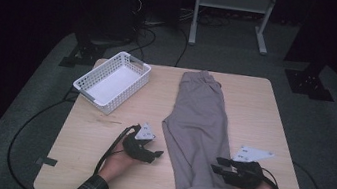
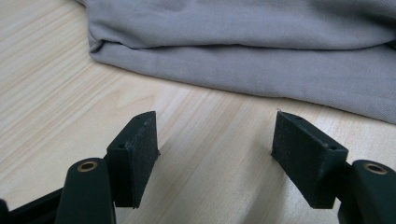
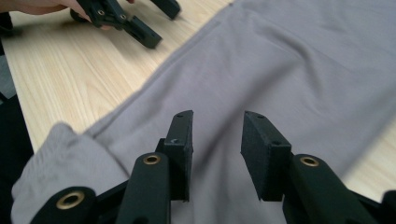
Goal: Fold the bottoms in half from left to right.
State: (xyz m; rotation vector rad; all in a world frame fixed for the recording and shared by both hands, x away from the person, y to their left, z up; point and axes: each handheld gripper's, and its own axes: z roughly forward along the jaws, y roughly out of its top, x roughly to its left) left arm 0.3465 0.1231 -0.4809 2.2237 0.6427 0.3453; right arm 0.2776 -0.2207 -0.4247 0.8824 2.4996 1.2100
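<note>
Lying folded lengthwise along the table (image 1: 264, 119), grey trousers (image 1: 199, 129), directly under the right gripper (image 1: 220, 166) and just beyond the left gripper (image 1: 156, 154). Both sets of jaws parted, nothing between them. Farther off, past the left gripper, white basket (image 1: 132, 69).

No legible text, label, brand, number or sign in any view. The grey plates on the left gripper (image 1: 149, 153) and the right gripper (image 1: 221, 166) carry small dark marks in the high view, too small to read. The trousers (image 1: 200, 129), basket (image 1: 113, 80) and worktop (image 1: 94, 139) bear no visible writing.
</note>
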